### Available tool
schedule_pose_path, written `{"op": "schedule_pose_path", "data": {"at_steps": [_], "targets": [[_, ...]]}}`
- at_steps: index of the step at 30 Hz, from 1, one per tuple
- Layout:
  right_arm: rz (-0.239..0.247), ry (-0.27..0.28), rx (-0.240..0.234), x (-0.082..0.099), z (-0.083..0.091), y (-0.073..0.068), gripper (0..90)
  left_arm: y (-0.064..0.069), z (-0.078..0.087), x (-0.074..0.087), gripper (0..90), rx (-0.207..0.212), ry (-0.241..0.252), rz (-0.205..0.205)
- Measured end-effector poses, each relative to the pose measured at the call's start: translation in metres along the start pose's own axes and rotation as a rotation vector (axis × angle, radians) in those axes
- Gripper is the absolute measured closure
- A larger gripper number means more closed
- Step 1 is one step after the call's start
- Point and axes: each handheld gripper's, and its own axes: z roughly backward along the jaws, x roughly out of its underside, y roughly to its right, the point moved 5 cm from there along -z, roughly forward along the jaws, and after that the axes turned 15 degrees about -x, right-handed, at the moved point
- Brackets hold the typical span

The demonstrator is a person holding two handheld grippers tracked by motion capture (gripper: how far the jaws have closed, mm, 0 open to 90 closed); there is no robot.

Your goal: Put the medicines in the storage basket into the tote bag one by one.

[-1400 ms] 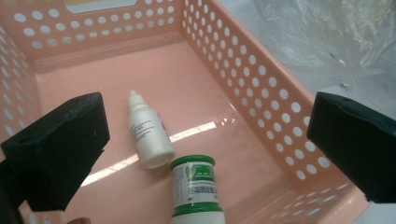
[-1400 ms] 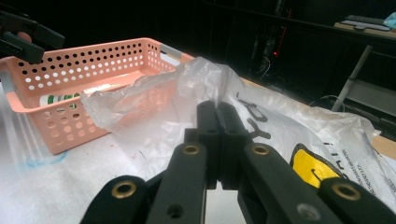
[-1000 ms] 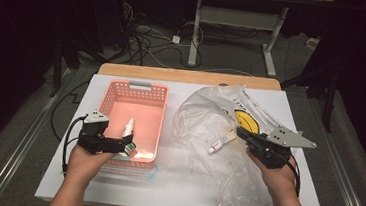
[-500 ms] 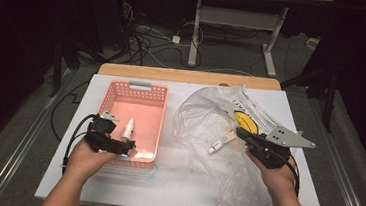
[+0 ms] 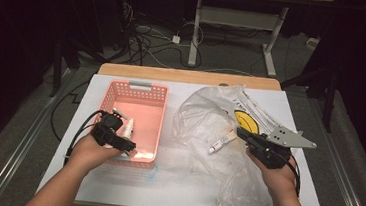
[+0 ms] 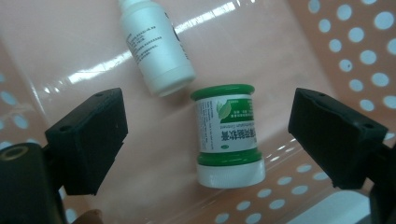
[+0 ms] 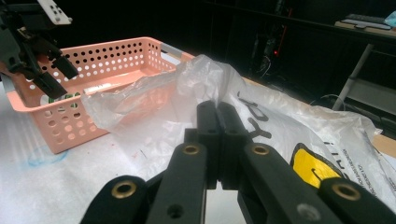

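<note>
A green jar with a white cap (image 6: 227,135) lies on its side on the floor of the pink basket (image 5: 162,116), next to a white bottle (image 6: 156,46). My left gripper (image 6: 208,100) hangs over the basket's near left corner (image 5: 127,146). Its jaws have just been closing. They stand open on either side of the jar, clear of it. My right gripper (image 5: 242,134) is shut on the film of the clear plastic bag (image 5: 205,117), which rises in a peak just past its tips (image 7: 218,109).
A white tube (image 5: 220,141) lies inside the bag, by the right gripper's tips. A yellow print (image 5: 244,121) shows on the bag. The white table (image 5: 173,192) ends close in front of both hands. A wooden strip (image 5: 188,76) runs along the far edge.
My left gripper has shifted slightly over the basket's near end and its jaws have narrowed a little around the jar. The right gripper and the bag have not moved.
</note>
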Motion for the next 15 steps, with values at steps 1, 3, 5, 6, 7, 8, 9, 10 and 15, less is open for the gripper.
{"op": "schedule_pose_path", "data": {"at_steps": [1, 3, 5, 6, 7, 8, 9, 10, 15], "targets": [[-0.001, 0.001, 0.000, 0.000, 0.000, 0.000, 90.0, 0.000, -0.001, -0.001, 14.7, -0.006, -0.016, -0.008], [-0.001, 0.001, -0.003, 0.000, 0.000, 0.000, 90.0, -0.001, -0.002, -0.004, 17.0, -0.011, -0.045, -0.020], [-0.002, -0.001, -0.003, 0.000, -0.001, 0.000, 90.0, -0.001, -0.004, -0.006, 21.7, 0.002, -0.071, -0.025], [-0.003, -0.001, -0.003, 0.001, -0.001, 0.000, 90.0, -0.001, -0.004, -0.007, 23.4, 0.005, -0.083, -0.031], [-0.004, -0.001, -0.004, 0.001, -0.001, 0.000, 90.0, 0.001, -0.004, -0.009, 24.8, 0.011, -0.087, -0.031], [-0.004, -0.003, -0.003, 0.001, -0.001, 0.000, 90.0, 0.002, -0.005, -0.010, 26.1, 0.020, -0.094, -0.032], [-0.006, -0.004, -0.003, 0.001, -0.001, 0.000, 90.0, 0.002, -0.006, -0.010, 29.0, 0.027, -0.105, -0.033], [-0.006, -0.002, -0.003, 0.001, -0.001, 0.000, 90.0, 0.003, -0.008, -0.011, 30.5, 0.027, -0.118, -0.034], [-0.005, 0.002, -0.001, 0.001, 0.001, 0.000, 90.0, 0.003, -0.013, -0.012, 38.4, 0.033, -0.174, -0.035]]}}
